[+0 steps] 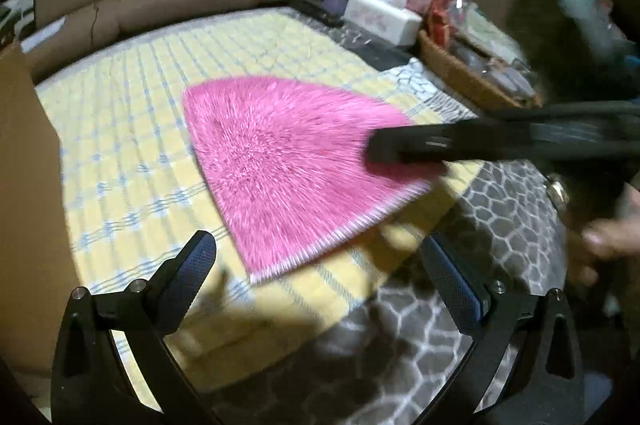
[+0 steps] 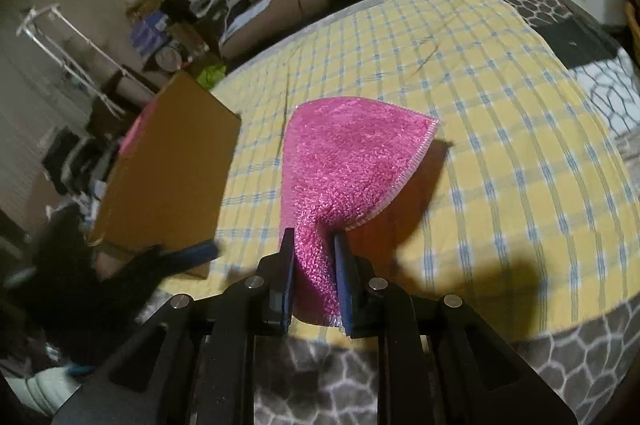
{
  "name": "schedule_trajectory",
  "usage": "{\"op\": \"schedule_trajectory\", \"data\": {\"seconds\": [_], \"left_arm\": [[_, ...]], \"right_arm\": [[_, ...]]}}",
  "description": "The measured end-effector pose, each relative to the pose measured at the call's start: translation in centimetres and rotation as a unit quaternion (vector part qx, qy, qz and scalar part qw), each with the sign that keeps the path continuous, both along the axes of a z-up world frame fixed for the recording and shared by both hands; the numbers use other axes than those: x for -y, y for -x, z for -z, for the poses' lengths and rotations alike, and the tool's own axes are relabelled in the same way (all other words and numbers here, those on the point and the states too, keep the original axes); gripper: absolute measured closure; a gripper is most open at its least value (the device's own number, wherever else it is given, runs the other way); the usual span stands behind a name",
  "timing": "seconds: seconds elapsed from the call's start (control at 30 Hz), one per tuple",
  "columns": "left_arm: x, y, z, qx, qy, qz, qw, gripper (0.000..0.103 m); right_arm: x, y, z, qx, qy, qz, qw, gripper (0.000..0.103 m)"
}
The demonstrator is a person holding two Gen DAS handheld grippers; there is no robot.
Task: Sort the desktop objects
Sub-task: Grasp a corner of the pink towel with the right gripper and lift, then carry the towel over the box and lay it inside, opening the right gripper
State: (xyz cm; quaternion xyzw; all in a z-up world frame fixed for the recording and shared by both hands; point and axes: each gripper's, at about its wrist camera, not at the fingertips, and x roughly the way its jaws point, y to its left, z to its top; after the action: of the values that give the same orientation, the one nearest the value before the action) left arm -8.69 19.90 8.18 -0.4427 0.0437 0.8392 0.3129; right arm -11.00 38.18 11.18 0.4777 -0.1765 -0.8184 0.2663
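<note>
A pink cloth (image 2: 352, 169) of fluffy, looped pile was seen, edged along one curved side with pale stitching, its body fanned out wide and narrowing to a bunched corner. That corner was clamped between the blue pads of the right gripper (image 2: 316, 277), whose jaws were closed tight on it, so that the near end was lifted while the far end lay spread on the yellow checked blanket (image 2: 500, 129). A shadow was cast on the blanket just beside the cloth. In the left wrist view the cloth (image 1: 280, 161) was blurred, with the right gripper (image 1: 400, 149) laid across its right edge. The left gripper (image 1: 320, 265) was held above the blanket near the cloth's near edge, its jaws spread wide with nothing between them. A brown box (image 2: 168, 177) stood to the left of the cloth, and a grey patterned cover (image 2: 328, 377) lay under the blanket.
</note>
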Motion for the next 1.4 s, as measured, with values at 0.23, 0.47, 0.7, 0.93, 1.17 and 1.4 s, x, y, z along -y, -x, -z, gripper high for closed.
{"op": "schedule_trajectory", "data": {"seconds": [0.23,0.47,0.7,0.93,1.17,1.4], "left_arm": [[-0.2,0.8,-0.3,0.02,-0.011,0.013,0.9997,0.064],[3.6,-1.6,-6.2,-0.042,-0.032,0.017,0.9985,0.079],[11.8,-4.2,-13.1,-0.108,-0.057,-0.013,0.9924,0.079],[21.7,-6.3,-16.0,-0.145,-0.038,-0.062,0.9868,0.079],[29.0,-6.5,-13.0,-0.108,-0.027,-0.108,0.9878,0.079],[31.6,-6.4,-11.8,-0.091,-0.033,-0.123,0.9877,0.079]], "right_arm": [[-0.2,-1.9,-2.1,-0.018,-0.006,-0.012,1.0,0.086],[3.3,-3.1,-6.7,-0.069,-0.012,-0.038,0.997,0.086],[10.0,-4.7,-13.4,-0.129,-0.008,-0.091,0.987,0.086],[19.9,-5.0,-15.4,-0.151,-0.001,-0.159,0.976,0.085],[28.6,-3.1,-11.2,-0.112,-0.037,-0.204,0.972,0.085],[30.5,-1.7,-7.6,-0.076,-0.079,-0.215,0.97,0.085]]}}
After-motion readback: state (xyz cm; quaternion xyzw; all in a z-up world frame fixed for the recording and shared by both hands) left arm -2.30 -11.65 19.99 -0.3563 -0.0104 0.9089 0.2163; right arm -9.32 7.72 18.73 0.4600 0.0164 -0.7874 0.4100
